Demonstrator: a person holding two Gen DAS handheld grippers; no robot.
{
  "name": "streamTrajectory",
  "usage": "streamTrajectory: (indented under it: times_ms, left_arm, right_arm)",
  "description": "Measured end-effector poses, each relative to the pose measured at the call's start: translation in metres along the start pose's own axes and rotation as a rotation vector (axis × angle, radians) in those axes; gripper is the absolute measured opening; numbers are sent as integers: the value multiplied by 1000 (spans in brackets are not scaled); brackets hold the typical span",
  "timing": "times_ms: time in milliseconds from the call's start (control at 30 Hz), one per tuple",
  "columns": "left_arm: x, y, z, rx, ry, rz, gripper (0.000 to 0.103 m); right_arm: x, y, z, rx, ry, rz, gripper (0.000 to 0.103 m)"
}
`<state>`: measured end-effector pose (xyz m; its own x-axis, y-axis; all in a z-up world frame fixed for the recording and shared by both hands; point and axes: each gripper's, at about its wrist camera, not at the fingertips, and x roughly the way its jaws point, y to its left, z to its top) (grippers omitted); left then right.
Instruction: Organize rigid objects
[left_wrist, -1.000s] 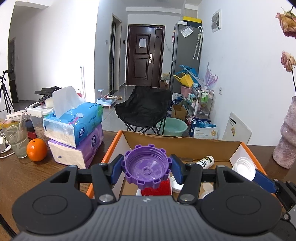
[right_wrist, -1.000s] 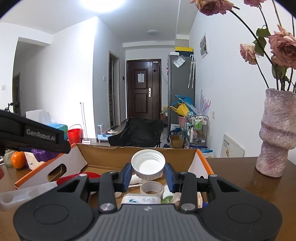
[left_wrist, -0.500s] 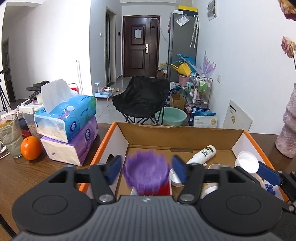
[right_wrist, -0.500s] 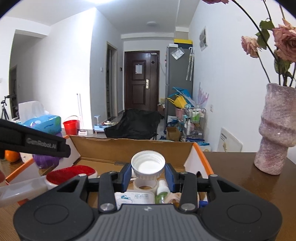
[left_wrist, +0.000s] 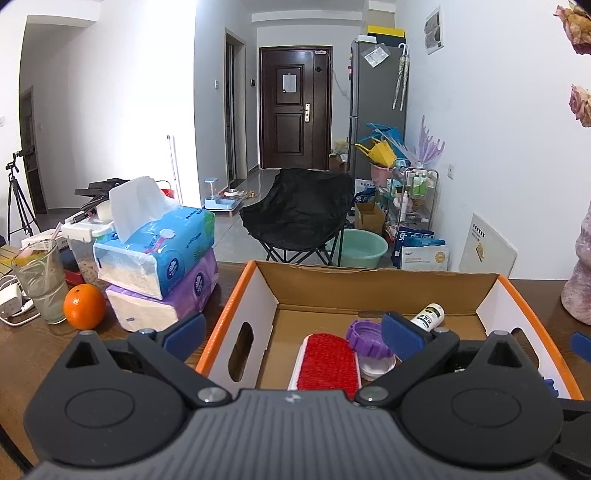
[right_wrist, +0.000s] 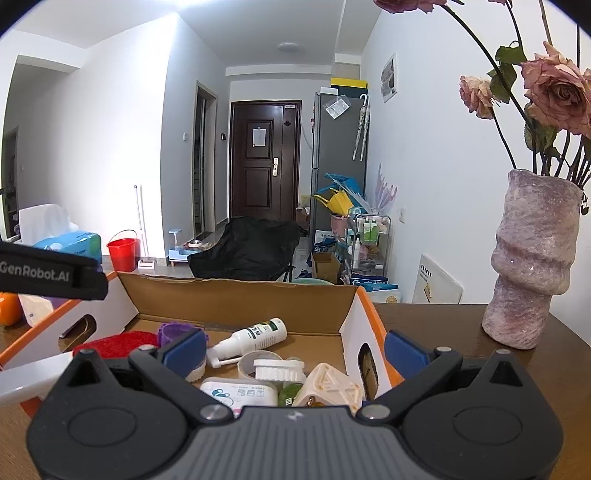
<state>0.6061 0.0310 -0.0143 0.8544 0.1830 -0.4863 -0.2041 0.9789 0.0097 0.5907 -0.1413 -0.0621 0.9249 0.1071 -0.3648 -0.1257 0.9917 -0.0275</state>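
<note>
Your left gripper (left_wrist: 293, 332) and right gripper (right_wrist: 294, 348) jaws are opening, gripping nothing; the purple cap (left_wrist: 365, 342) is lying below in the box (left_wrist: 373, 286).

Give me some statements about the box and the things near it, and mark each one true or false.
1. The purple cap lies inside the cardboard box. True.
2. The left gripper holds the purple cap. False: its fingers are opening, nothing between them.
3. The orange is in the box. False: it sits on the table beside the tissue packs.
4. The white spray bottle lies on its side. True.
</note>
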Motion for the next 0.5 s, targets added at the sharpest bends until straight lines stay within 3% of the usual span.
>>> streamTrajectory:
  times_ms: [500]
  left_arm:
    - [-43,5,-3,-1,-84,-41,103]
  right_arm:
    - [-33,-8,7,14,-31,1,103]
